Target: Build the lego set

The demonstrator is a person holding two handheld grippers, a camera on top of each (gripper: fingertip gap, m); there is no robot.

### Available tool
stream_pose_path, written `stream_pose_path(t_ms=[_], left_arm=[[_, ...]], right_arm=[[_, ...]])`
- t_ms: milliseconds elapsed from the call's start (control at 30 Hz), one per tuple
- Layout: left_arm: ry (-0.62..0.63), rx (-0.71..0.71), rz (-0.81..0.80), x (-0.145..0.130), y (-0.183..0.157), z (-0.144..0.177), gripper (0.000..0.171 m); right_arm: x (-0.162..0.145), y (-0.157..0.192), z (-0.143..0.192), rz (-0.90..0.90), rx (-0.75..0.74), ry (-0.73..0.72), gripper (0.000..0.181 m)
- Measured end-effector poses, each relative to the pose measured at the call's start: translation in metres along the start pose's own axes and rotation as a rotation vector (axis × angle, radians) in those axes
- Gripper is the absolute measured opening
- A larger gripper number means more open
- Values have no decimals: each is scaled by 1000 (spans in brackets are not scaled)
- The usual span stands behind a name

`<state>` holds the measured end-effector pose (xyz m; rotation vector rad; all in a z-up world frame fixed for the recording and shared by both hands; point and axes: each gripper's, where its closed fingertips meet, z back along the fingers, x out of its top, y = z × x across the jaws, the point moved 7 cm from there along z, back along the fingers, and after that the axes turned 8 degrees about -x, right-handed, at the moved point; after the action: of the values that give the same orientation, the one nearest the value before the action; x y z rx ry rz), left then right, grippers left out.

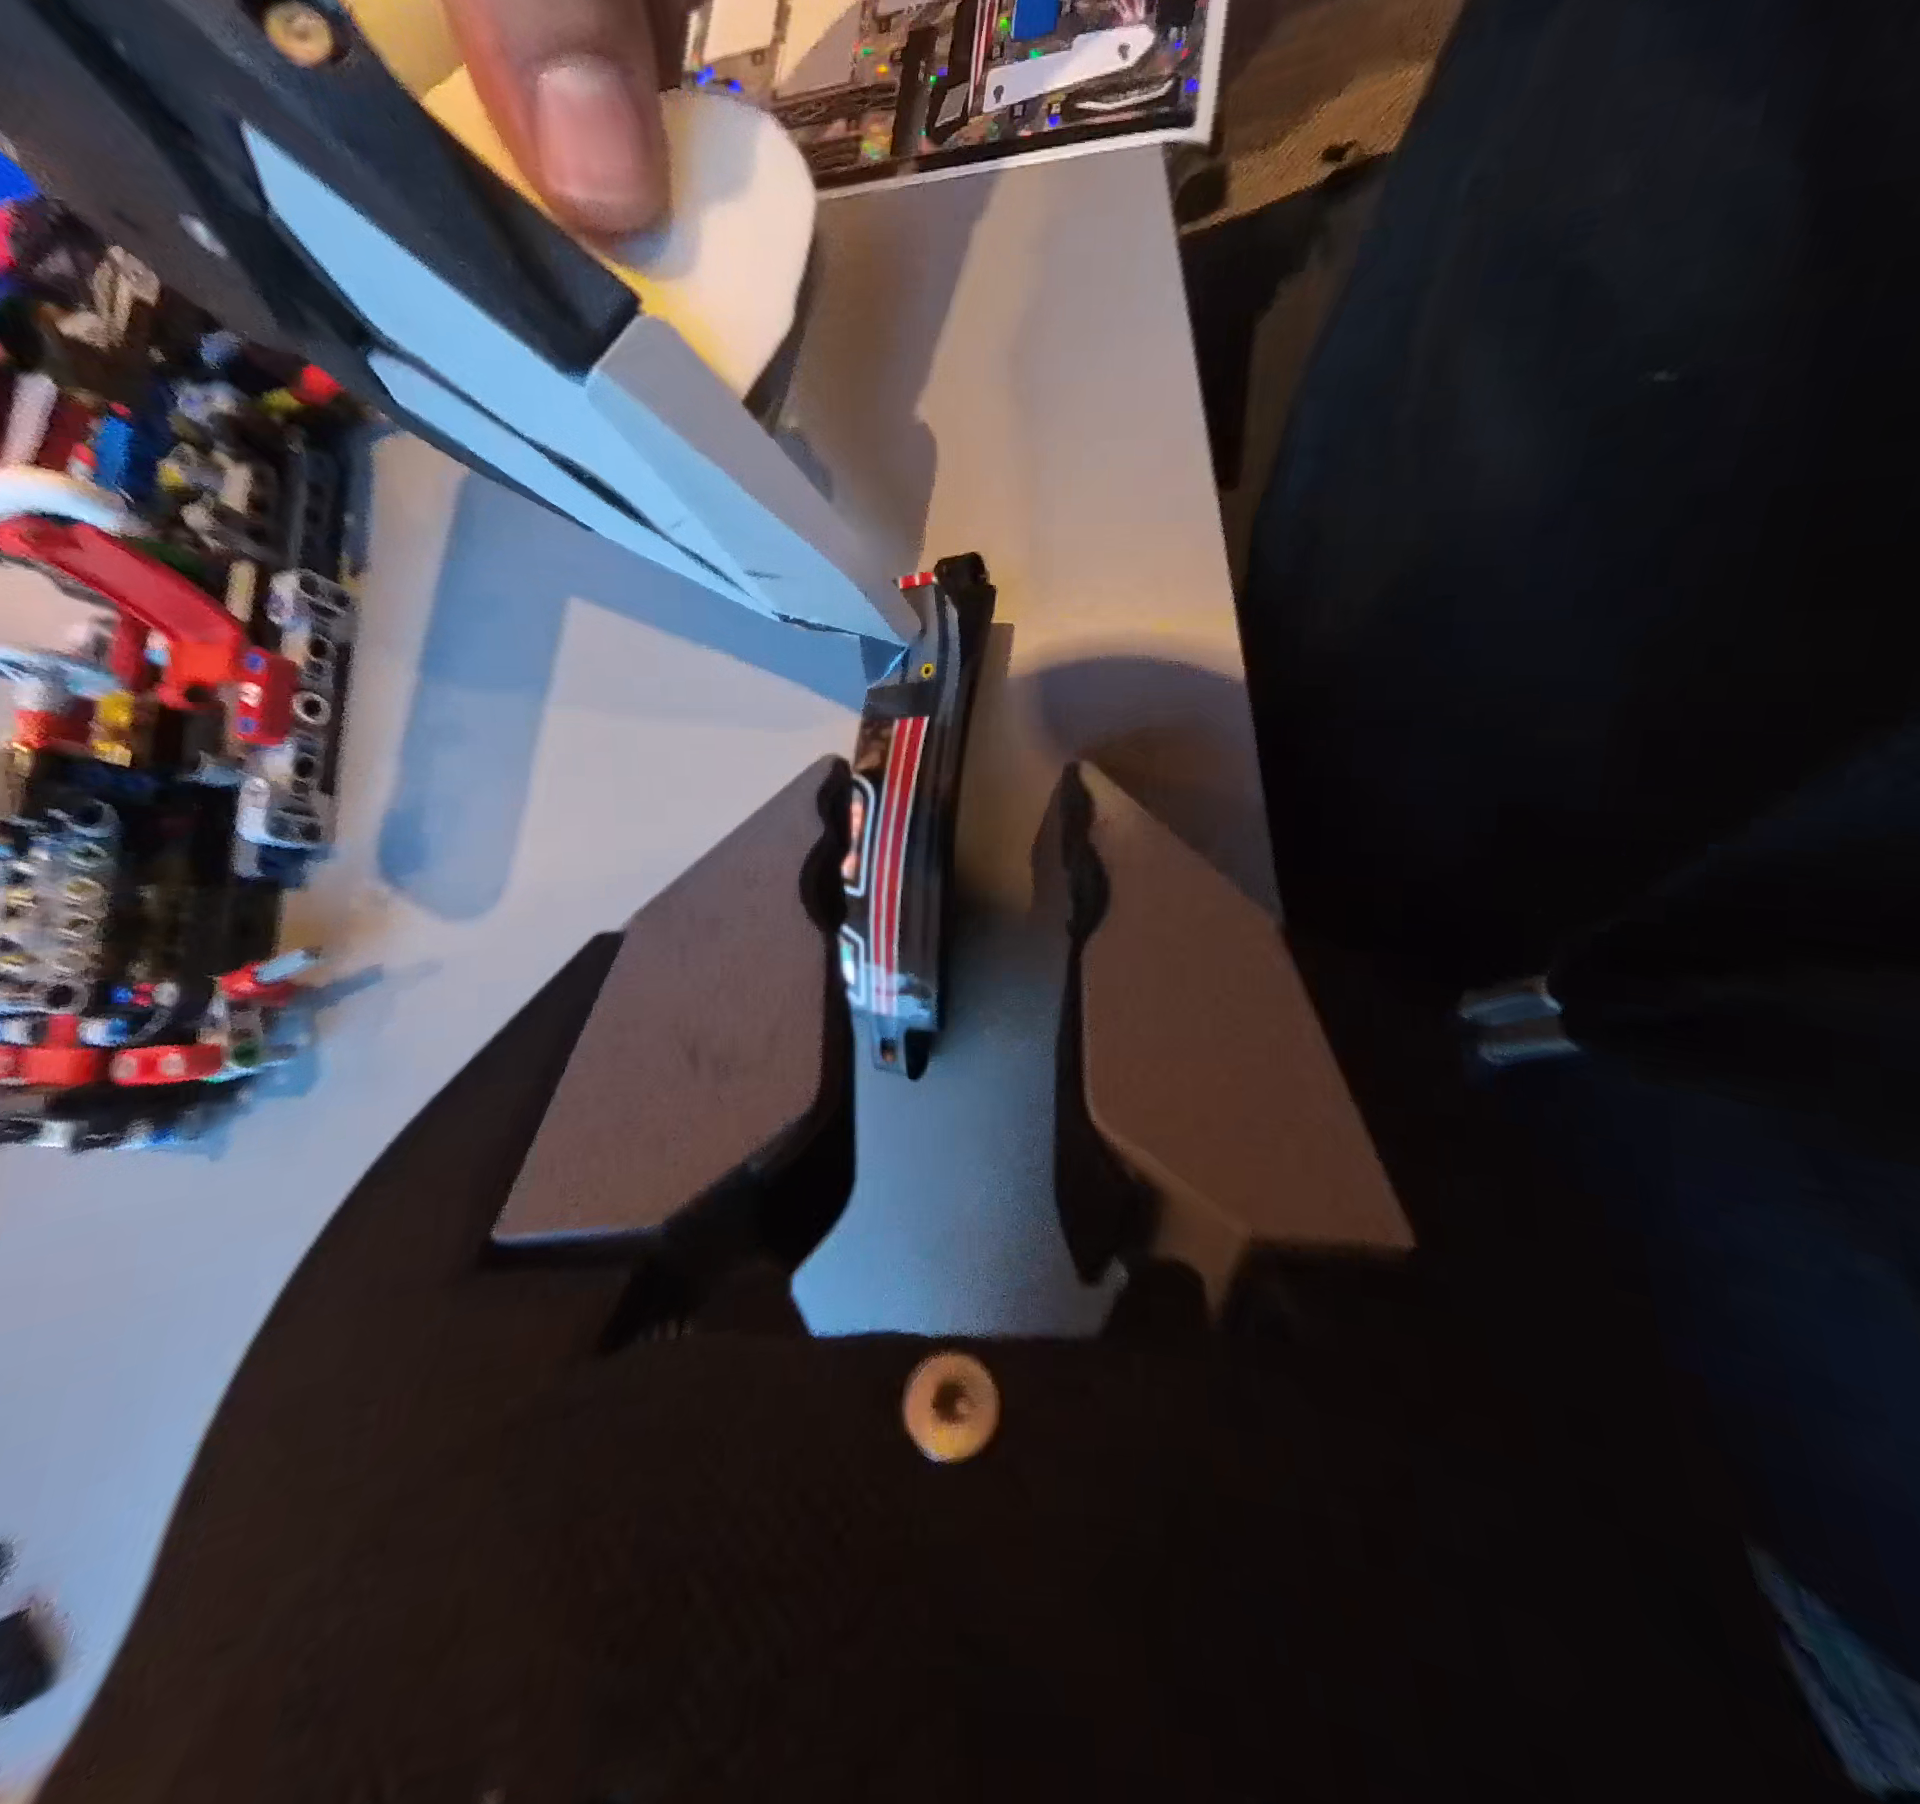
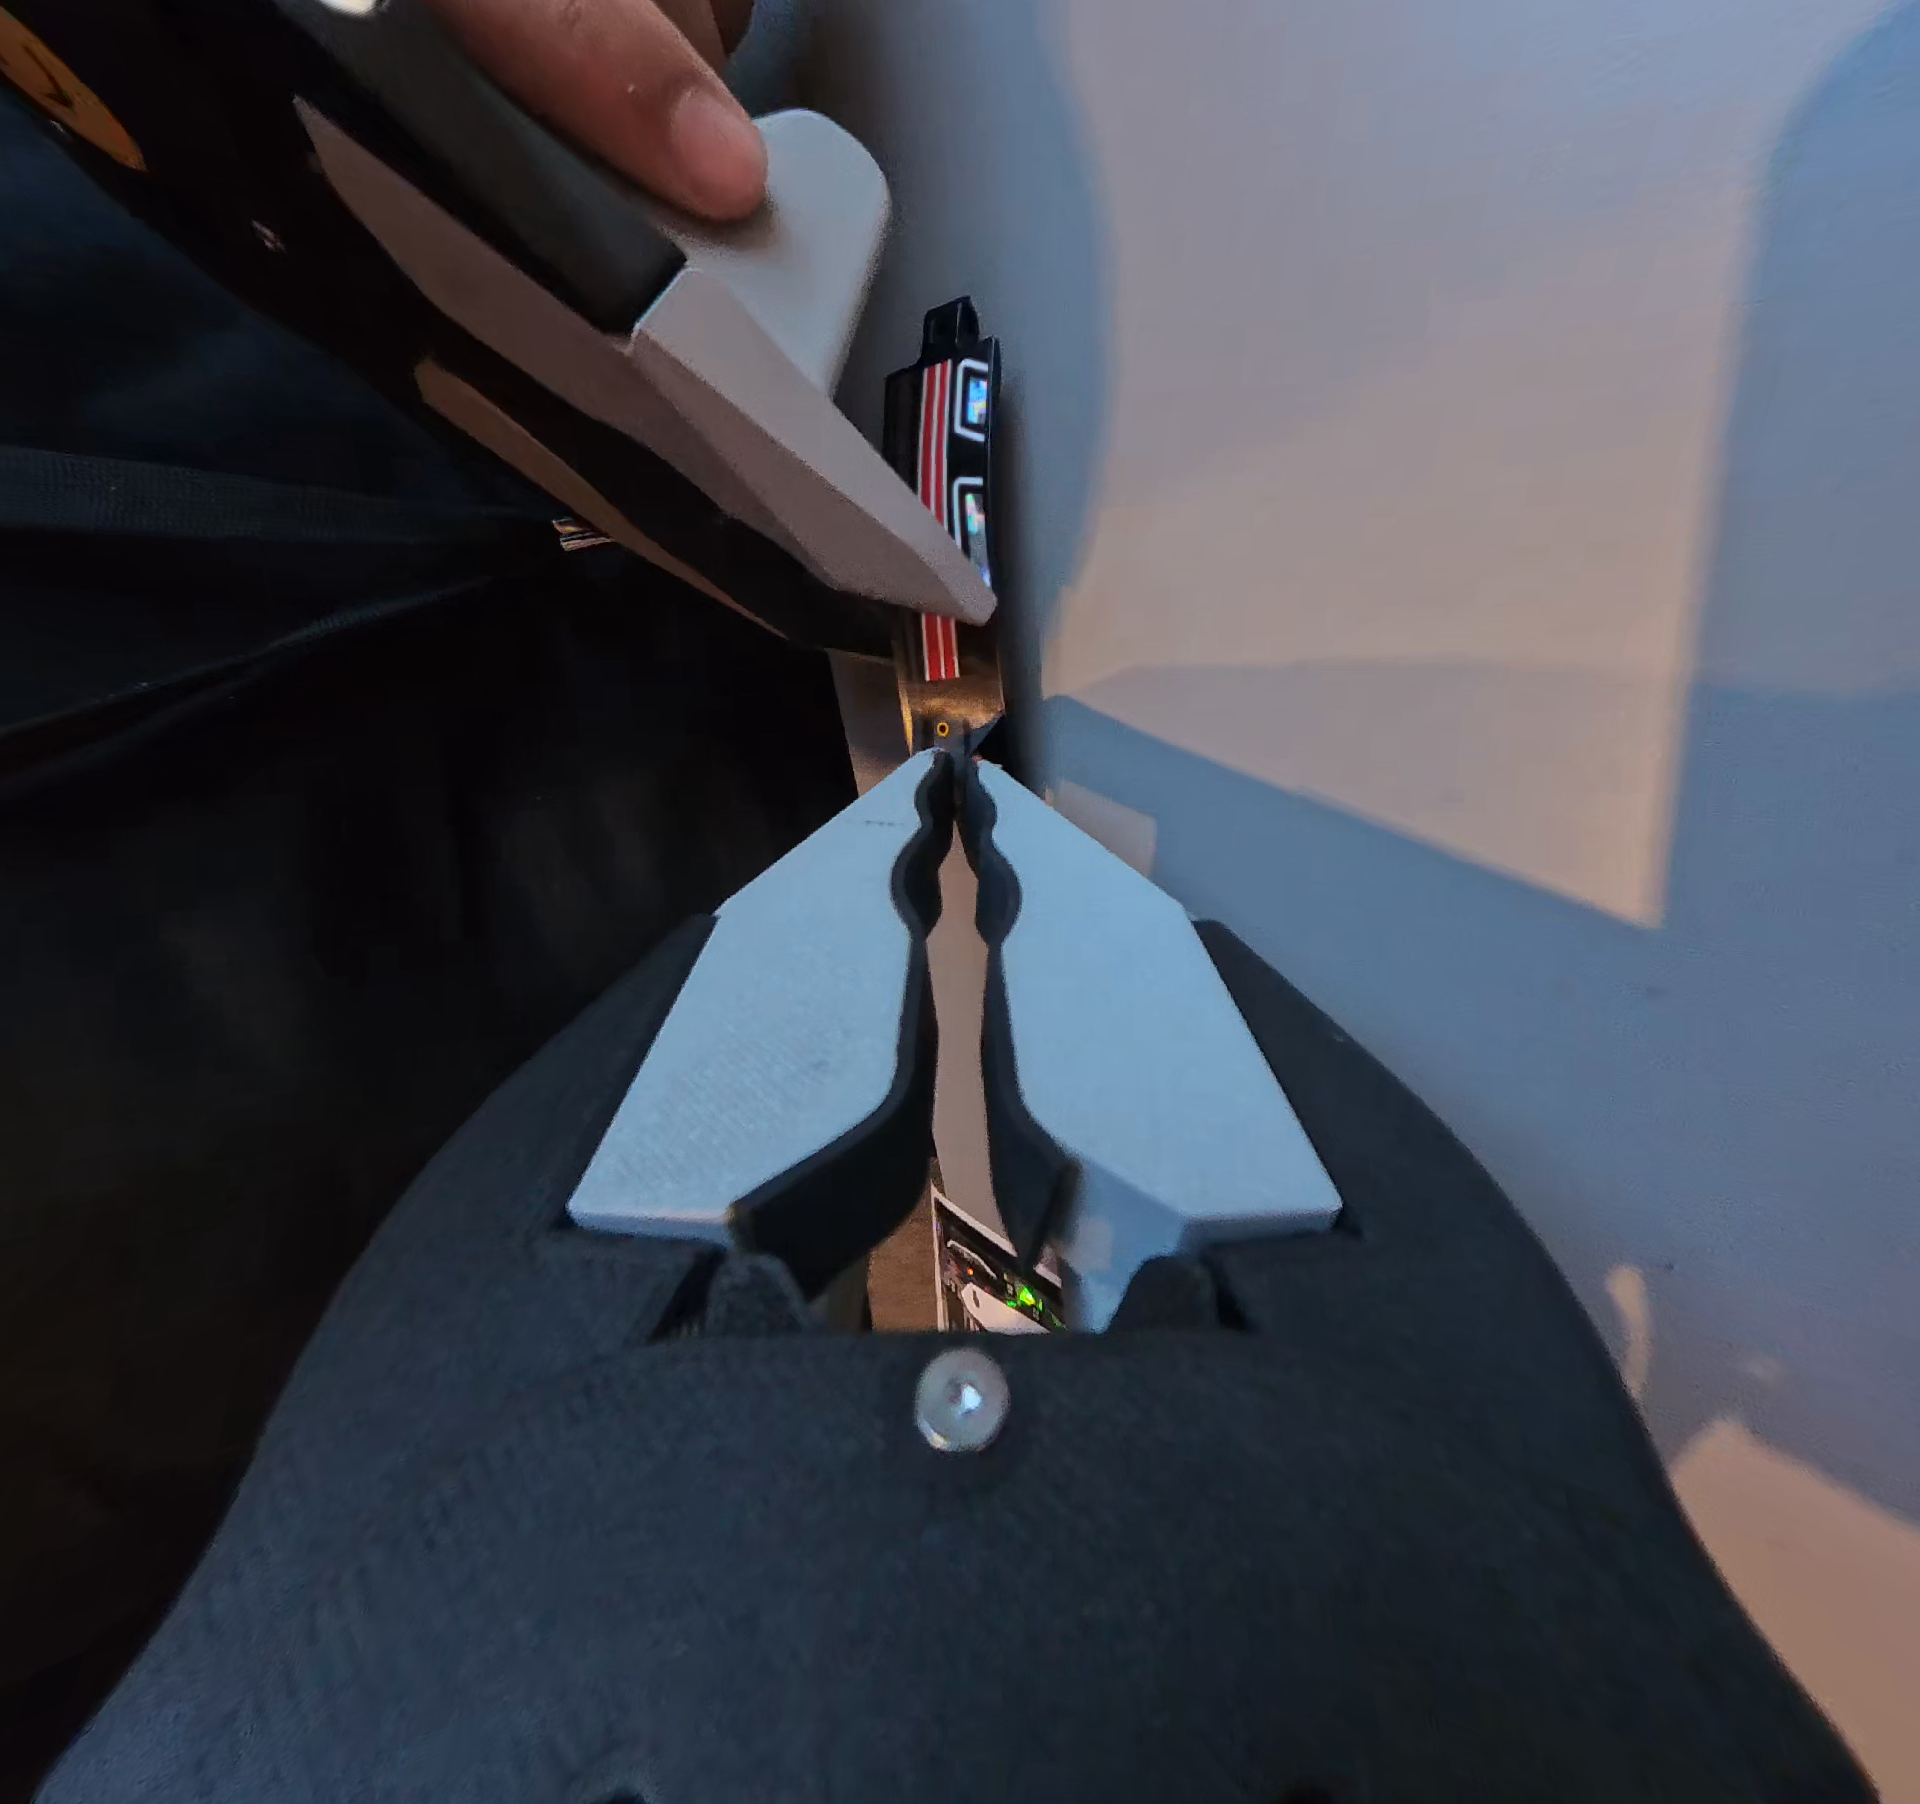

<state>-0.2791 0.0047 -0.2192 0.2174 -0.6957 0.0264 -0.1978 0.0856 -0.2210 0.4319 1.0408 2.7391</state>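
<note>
My right gripper (image 2: 954,767) has its jaws pressed almost together, pinching the near end of a sticker on a long, curved black Lego panel (image 2: 951,466). My left gripper (image 1: 951,819) has its jaws spread wide, and the panel stands on edge between them, lying against the left finger (image 1: 717,1006) while the right finger stays apart from it; I cannot tell whether it is really gripped.

The panel is slim and glossy black, with a small clip at one end. Its sticker carries red and white stripes running lengthwise, white-outlined boxes and a tiny yellow ring near the pinched end. It is held above the pale tabletop (image 1: 644,715), close to its edge.

In the left wrist view, my right gripper (image 1: 894,637) slants down from the upper left, its grey tips meeting at the panel's far end, with a fingertip (image 1: 582,92) resting on its white trigger. In the right wrist view, my left gripper (image 2: 977,611) angles in likewise, a finger on its trigger.

Farther out, a partly built red, black and blue Lego model (image 1: 156,715) sits on the tabletop, and a sticker sheet (image 1: 966,19) lies beyond.
</note>
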Motion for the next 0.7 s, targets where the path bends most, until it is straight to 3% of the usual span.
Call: stream_pose_path(t_ms=[500,700], left_arm=[[23,7,-67,6,-10,-3,32],[35,38,-100,7,-13,-3,30]], right_arm=[[-2,13,-1,46,-144,22,0],[-2,24,-2,87,-237,41,9]])
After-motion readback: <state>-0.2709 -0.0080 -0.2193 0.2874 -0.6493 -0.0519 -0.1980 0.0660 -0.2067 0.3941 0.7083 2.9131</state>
